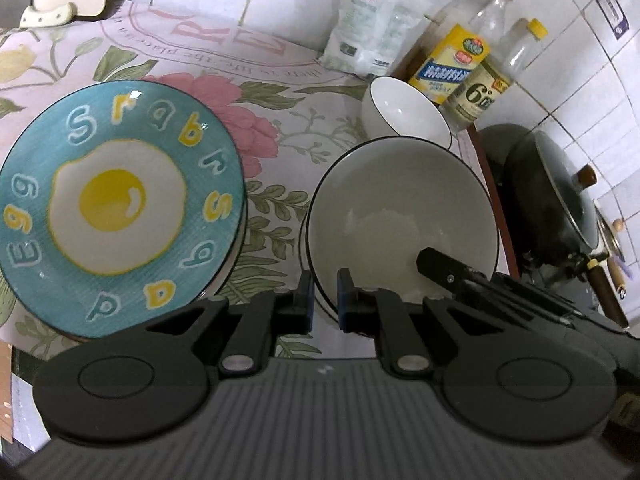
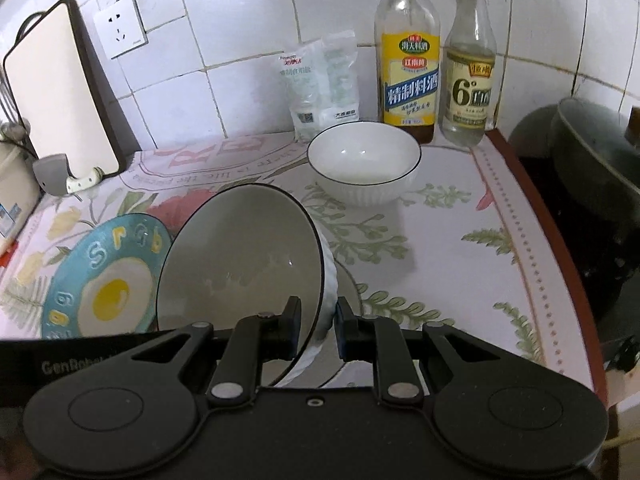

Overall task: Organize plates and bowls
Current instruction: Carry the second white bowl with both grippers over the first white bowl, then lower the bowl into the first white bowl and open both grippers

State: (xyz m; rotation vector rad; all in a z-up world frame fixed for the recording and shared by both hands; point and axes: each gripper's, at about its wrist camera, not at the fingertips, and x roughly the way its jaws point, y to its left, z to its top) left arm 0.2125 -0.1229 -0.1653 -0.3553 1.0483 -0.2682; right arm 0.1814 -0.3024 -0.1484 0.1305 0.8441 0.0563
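I am gripping the rim of the tilted white bowl (image 2: 240,264) with my right gripper (image 2: 316,330) while my left gripper (image 1: 325,300) is pinching its near edge, holding it just right of the egg plate (image 1: 120,208), with a second white bowl (image 2: 364,164) sitting beyond.

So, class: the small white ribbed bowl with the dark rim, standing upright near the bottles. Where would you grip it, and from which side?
Grip the small white ribbed bowl by its thin dark rim, one finger inside and one outside, probably from above on the near side. It stands upright and open, and the bottles crowd its far side.
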